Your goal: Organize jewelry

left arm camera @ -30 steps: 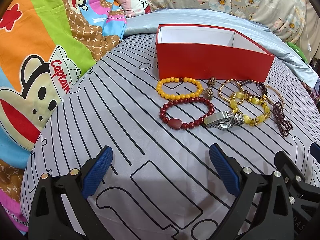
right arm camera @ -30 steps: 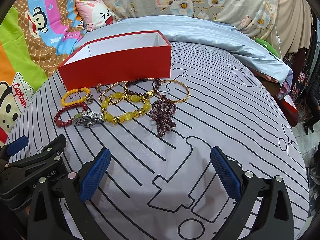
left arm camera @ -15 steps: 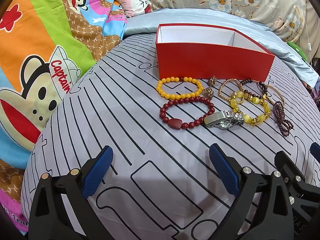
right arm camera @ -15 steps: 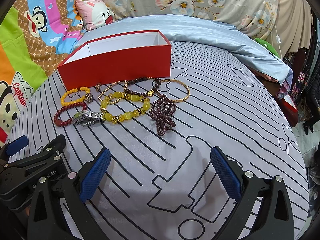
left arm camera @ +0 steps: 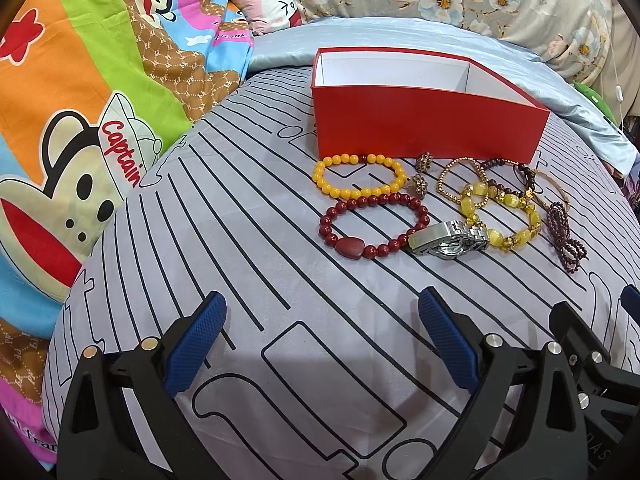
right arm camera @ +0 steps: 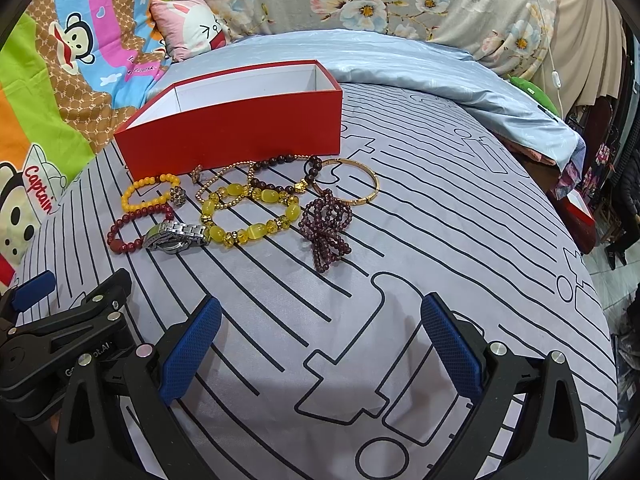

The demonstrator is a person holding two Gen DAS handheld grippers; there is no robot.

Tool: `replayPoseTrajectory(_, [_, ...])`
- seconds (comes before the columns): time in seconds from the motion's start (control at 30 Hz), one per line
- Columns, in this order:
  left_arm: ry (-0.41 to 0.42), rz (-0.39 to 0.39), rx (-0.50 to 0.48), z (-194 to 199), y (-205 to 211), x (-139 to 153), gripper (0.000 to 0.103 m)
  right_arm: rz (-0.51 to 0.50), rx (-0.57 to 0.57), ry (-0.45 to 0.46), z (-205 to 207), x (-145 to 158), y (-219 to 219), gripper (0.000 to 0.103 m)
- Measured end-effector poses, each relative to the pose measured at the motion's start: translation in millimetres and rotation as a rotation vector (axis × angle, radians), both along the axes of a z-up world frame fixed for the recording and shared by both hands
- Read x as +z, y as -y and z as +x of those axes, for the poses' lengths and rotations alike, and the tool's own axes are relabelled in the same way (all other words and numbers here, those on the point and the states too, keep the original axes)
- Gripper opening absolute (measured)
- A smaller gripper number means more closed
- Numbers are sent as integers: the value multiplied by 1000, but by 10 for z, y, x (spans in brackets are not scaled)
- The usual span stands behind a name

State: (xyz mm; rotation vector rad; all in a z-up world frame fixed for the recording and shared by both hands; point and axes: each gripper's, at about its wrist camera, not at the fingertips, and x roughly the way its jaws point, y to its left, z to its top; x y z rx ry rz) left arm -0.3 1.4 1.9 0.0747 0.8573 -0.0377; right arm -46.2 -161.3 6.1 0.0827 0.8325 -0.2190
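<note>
An open red box (left arm camera: pixel 424 126) with a white inside stands on the grey striped bedcover; it also shows in the right wrist view (right arm camera: pixel 232 130). In front of it lie a yellow bead bracelet (left arm camera: pixel 359 176), a dark red bead bracelet (left arm camera: pixel 370 226), a silver watch (left arm camera: pixel 446 238), a chunky yellow crystal bracelet (right arm camera: pixel 252 216), a gold bangle (right arm camera: pixel 348 182) and a purple bead string (right arm camera: pixel 326 230). My left gripper (left arm camera: pixel 320 340) is open and empty, short of the red bracelet. My right gripper (right arm camera: pixel 320 340) is open and empty, short of the purple string.
A bright cartoon blanket (left arm camera: pixel 80 120) lies on the left, a pale blue quilt (right arm camera: pixel 400 60) and floral cushions behind the box. The bed's edge drops off on the right (right arm camera: pixel 592 248). The left gripper's body shows in the right wrist view (right arm camera: pixel 60 332).
</note>
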Motion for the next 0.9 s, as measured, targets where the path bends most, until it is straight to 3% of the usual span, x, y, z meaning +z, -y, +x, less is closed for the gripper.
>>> replayPoseTrajectory(0.9, [-1, -4, -4, -11, -5, 9, 92, 5, -1, 1, -1, 0, 7, 96])
